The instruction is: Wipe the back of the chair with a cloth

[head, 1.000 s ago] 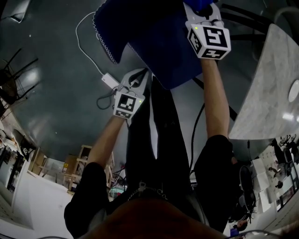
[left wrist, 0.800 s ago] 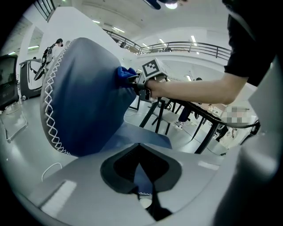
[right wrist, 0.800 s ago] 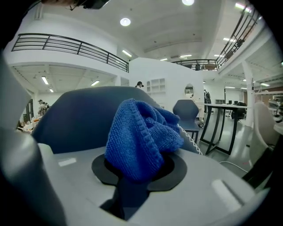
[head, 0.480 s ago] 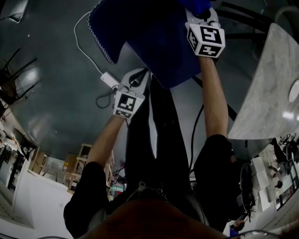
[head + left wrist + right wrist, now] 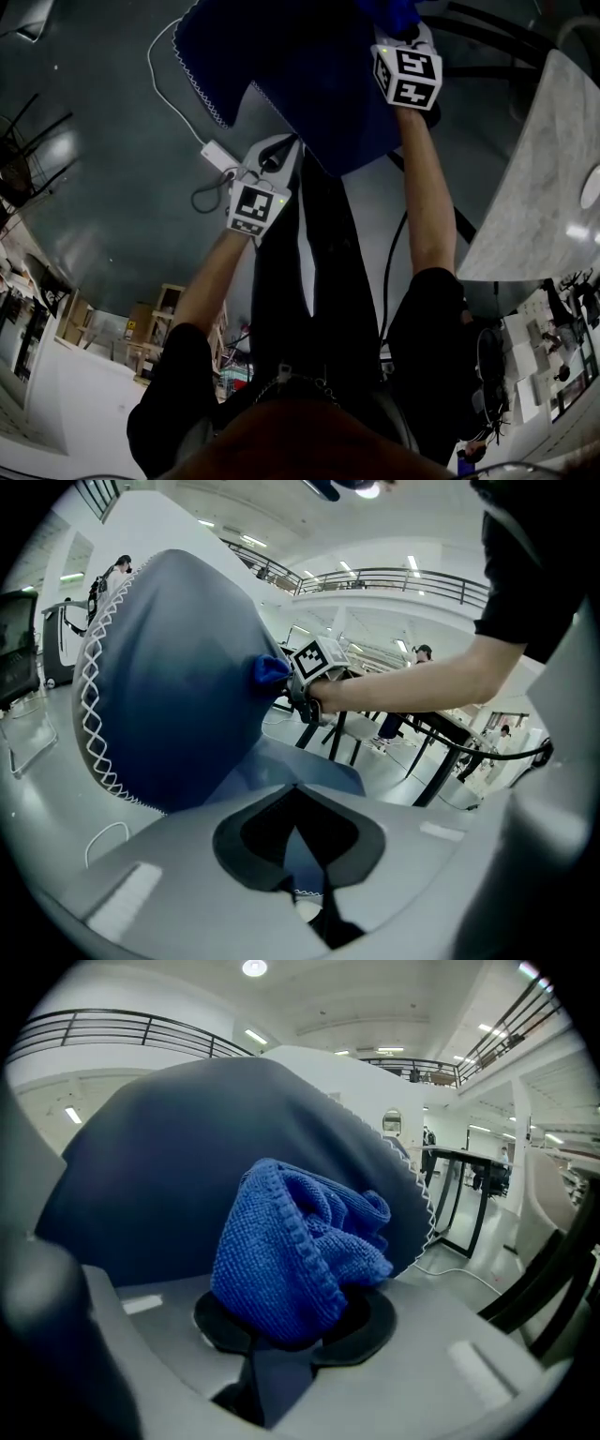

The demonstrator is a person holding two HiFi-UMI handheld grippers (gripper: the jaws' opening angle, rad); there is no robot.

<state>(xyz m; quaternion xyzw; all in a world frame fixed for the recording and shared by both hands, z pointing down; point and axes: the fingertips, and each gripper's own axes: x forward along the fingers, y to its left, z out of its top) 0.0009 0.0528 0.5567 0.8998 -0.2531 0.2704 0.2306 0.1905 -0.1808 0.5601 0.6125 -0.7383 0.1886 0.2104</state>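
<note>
Clamping tool: the right gripper (image 5: 281,1340) has its jaws closed on a bunched blue cloth (image 5: 300,1251), which bulges up out of the dark pads and hides their tips.
Cloth: knitted and folded over on itself, it is pressed against the padded back of the chair (image 5: 187,1147).
Second tool: the left gripper (image 5: 302,878) has its jaws drawn nearly together, with the chair's stitched rim in the narrow gap between them. They appear to pinch it, though the dark slot leaves that a little uncertain.
Chair: dark blue upholstery with white zigzag stitching along the edge. In the head view it lies at the top of the frame, with the right gripper high on it and the left gripper at its lower edge. In the left gripper view the cloth shows as a small blue wad touching the curved back.
Marker cubes: the right cube (image 5: 408,77) sits just below the cloth, and the left cube (image 5: 255,208) is nearer the person.
Arms: both forearms are bare below black short sleeves, and the right arm (image 5: 427,206) is stretched farther out than the left.
Floor (image 5: 94,187): grey and glossy, with a white cable (image 5: 157,84) running to a white adapter (image 5: 217,157) just beside the left gripper.
Table (image 5: 534,187): a pale marbled top at the right, apart from the chair.
</note>
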